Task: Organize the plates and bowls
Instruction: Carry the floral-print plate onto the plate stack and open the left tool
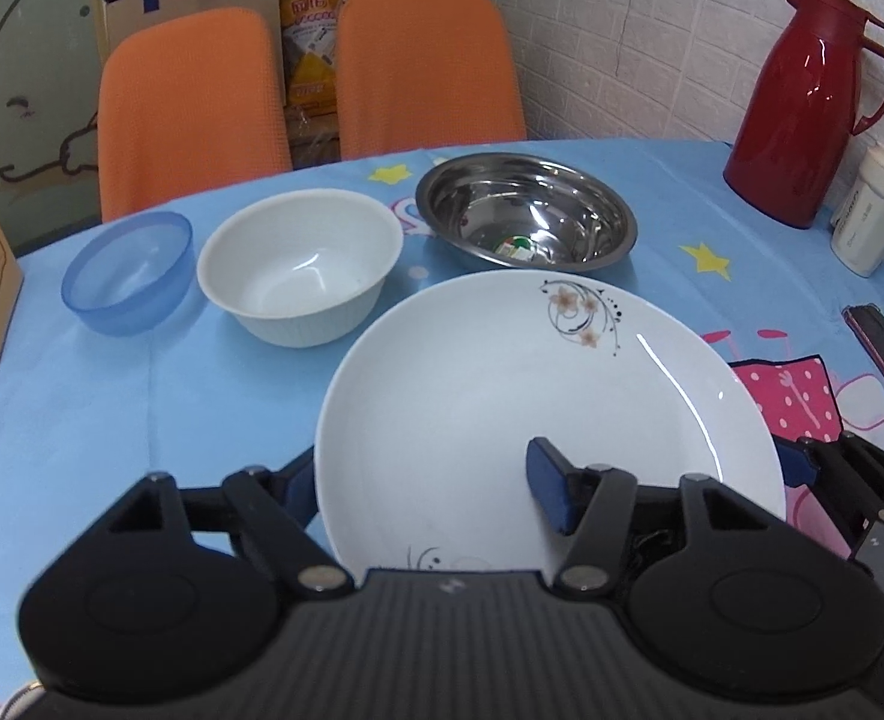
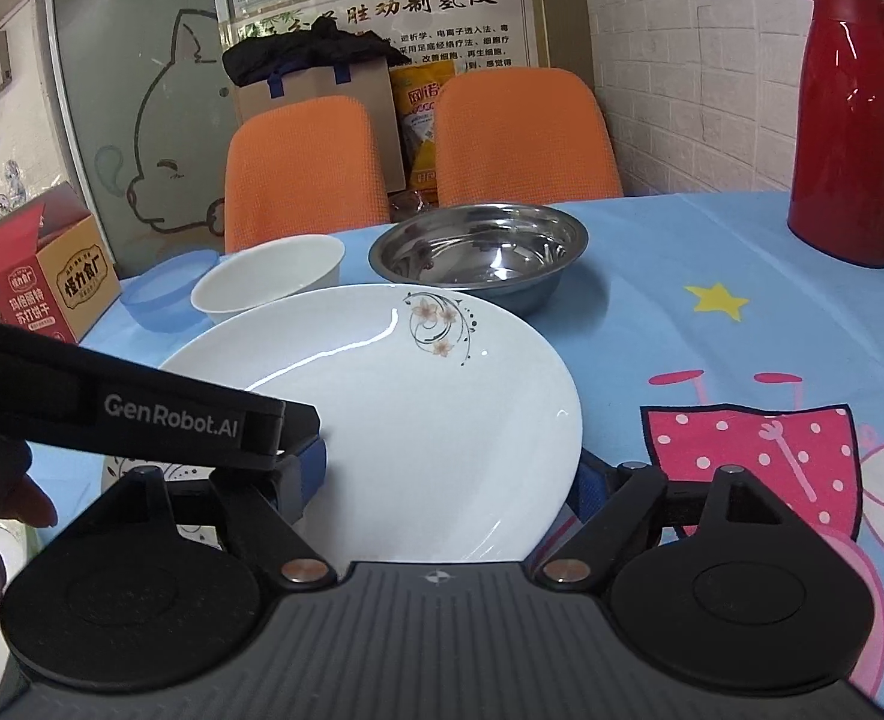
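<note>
Nearest me, my left gripper [image 1: 423, 495] and right gripper [image 2: 451, 474] both pinch the near rim of the big white flowered plate [image 1: 502, 390], tilted above the blue tablecloth [image 1: 141, 408], with three bowls just beyond and my pads partly hidden behind its edge.
</note>
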The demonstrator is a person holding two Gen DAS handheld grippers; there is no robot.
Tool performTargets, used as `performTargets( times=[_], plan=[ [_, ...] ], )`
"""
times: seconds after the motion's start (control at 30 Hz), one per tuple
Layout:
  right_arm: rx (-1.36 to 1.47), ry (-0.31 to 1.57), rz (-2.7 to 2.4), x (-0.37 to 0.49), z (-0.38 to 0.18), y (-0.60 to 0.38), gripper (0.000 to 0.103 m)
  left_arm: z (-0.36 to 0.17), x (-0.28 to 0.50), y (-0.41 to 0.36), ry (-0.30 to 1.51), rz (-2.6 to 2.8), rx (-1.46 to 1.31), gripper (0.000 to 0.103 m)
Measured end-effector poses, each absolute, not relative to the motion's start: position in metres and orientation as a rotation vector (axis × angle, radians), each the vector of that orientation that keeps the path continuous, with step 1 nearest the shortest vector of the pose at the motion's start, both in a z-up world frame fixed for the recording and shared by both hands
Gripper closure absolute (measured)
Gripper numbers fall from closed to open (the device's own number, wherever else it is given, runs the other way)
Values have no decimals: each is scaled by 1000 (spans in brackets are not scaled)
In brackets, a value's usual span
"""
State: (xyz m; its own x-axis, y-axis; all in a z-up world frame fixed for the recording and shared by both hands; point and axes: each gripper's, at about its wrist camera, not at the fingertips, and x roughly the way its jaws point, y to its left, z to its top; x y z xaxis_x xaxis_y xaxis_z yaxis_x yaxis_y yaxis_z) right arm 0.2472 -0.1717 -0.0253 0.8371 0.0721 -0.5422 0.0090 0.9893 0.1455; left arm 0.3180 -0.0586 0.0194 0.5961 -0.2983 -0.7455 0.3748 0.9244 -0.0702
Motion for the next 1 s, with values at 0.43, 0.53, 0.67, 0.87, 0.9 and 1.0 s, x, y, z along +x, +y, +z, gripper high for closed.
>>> performTargets(
  times=[0.43, 0.53, 0.67, 0.87, 0.9, 1.0],
  plan=[
    [117, 548, 162, 202, 3, -107, 0, 45, 252, 38, 819, -285, -10, 45],
    [105, 542, 217, 190, 5, -79, 0, 48, 231, 73, 808, -226, -21, 45],
    [80, 549, 305, 178, 6, -41, 0, 47, 203, 116, 803, -150, -50, 45],
    [44, 597, 384, 165, -7, 0, 0, 29, 180, 154, 834, -90, -97, 45],
    [41, 606, 390, 163, -10, 4, 0, 25, 178, 157, 840, -86, -109, 45],
    [24, 619, 397, 160, -14, 11, 0, 17, 177, 165, 851, -86, -142, 45]
  ],
)
